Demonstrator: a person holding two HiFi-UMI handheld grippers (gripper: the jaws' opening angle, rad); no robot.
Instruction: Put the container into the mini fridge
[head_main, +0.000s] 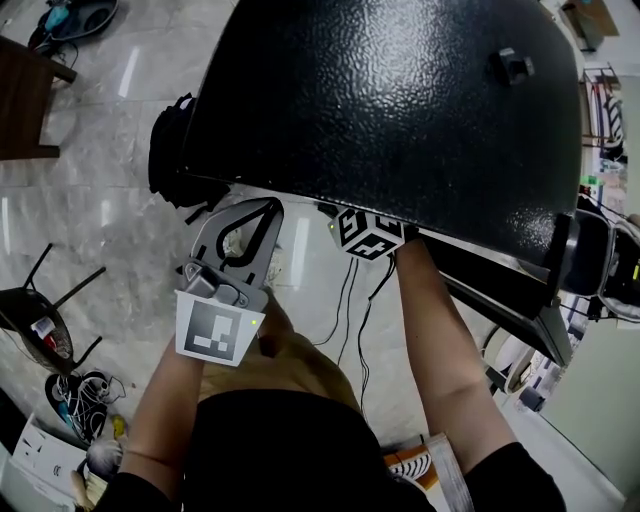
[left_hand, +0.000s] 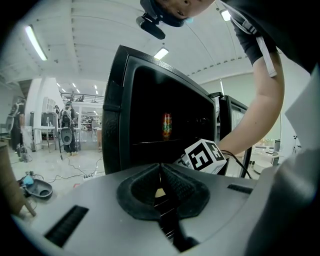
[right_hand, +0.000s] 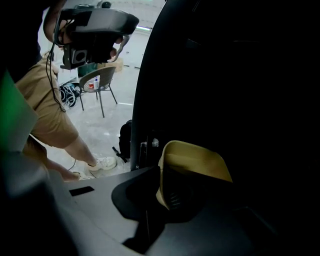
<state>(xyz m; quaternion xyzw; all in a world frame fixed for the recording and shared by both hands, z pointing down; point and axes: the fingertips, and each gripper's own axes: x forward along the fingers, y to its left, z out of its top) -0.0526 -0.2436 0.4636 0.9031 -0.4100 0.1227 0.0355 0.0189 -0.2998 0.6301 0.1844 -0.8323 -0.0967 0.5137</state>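
The black mini fridge (head_main: 400, 90) fills the top of the head view, seen from above, and its door (head_main: 500, 295) hangs open at the right. My right gripper (right_hand: 159, 172) reaches into the dark inside, shut on a yellow container (right_hand: 195, 160). From the head view only its marker cube (head_main: 370, 233) shows under the fridge's front edge. My left gripper (head_main: 262, 210) is held off to the left of the opening, shut with nothing in it. In the left gripper view the left gripper (left_hand: 160, 167) faces the open fridge (left_hand: 150, 115), where a can (left_hand: 167, 125) stands on a shelf.
A black bag (head_main: 170, 150) lies against the fridge's left side. Cables (head_main: 350, 300) run over the tiled floor in front of it. A chair (head_main: 40, 310) and a wooden table (head_main: 20, 100) stand to the left. The person's legs are close to the fridge front.
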